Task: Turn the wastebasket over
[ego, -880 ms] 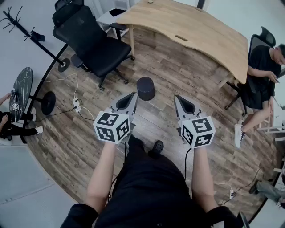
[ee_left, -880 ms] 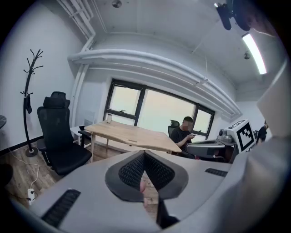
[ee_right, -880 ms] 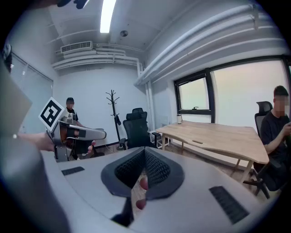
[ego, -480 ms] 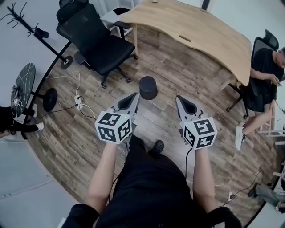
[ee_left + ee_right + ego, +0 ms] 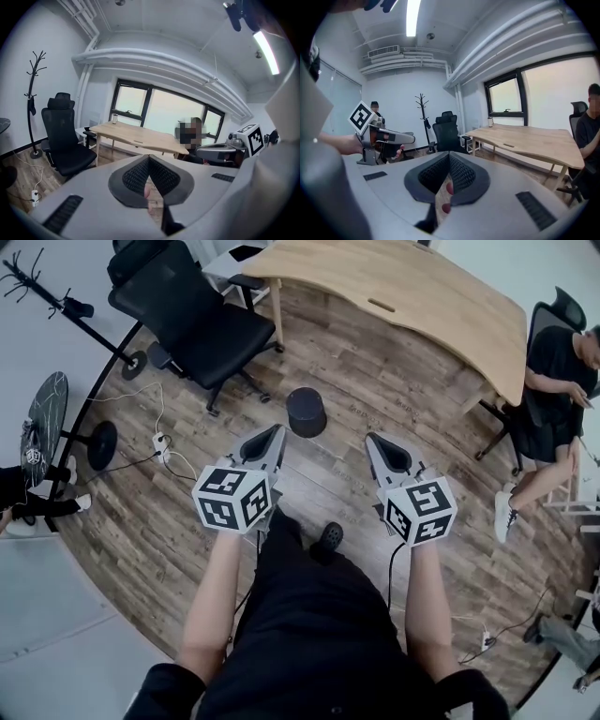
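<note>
your right gripper (image 5: 449,164) is closed on nothing, left gripper (image 5: 410,138) at its left, wooden desk (image 5: 525,138) at right.

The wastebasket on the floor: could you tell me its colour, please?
Plain dark grey to black; the wastebasket shows best in the head view.

The round plastic wastebasket (image 5: 307,412) is dark grey; the plank wood floor (image 5: 375,399) is streaky brown. My left gripper (image 5: 274,432) and right gripper (image 5: 375,440) are grey, carrying black-and-white square markers (image 5: 232,500).
</note>
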A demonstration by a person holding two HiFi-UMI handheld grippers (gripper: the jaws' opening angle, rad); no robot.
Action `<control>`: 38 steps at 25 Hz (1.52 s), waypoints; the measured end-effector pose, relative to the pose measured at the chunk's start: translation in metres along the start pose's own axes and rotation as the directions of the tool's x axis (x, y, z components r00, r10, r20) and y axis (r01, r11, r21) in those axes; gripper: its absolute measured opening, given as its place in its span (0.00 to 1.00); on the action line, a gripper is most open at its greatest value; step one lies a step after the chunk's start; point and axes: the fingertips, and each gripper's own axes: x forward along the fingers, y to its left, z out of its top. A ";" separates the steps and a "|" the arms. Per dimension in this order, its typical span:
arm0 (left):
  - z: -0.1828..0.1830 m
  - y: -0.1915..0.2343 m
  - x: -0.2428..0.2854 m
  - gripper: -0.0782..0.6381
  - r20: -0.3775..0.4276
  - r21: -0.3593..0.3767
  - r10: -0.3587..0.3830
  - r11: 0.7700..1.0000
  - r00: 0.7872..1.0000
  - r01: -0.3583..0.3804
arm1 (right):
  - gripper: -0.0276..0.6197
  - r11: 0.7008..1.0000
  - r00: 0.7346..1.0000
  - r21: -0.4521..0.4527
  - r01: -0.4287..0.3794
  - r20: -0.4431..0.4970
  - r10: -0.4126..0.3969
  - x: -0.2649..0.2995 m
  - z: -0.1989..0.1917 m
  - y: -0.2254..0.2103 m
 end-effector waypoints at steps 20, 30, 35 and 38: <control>-0.001 0.074 0.037 0.13 -0.053 -0.068 -0.004 0.998 0.999 0.000 | 0.09 0.992 0.997 0.121 0.017 -0.072 -0.008 0.076 -0.001 -0.013; 0.034 0.136 0.079 0.13 -0.066 -0.060 -0.086 0.995 0.994 0.082 | 0.09 0.989 0.992 0.121 0.089 -0.098 -0.077 0.144 0.030 -0.016; 0.039 0.165 0.092 0.13 -0.085 -0.068 -0.129 0.990 0.988 0.124 | 0.09 0.981 0.985 0.140 0.135 -0.122 -0.118 0.170 0.031 -0.011; 0.036 0.178 0.097 0.13 -0.099 -0.071 -0.154 0.987 0.983 0.148 | 0.09 0.976 0.980 0.148 0.159 -0.140 -0.139 0.182 0.026 -0.007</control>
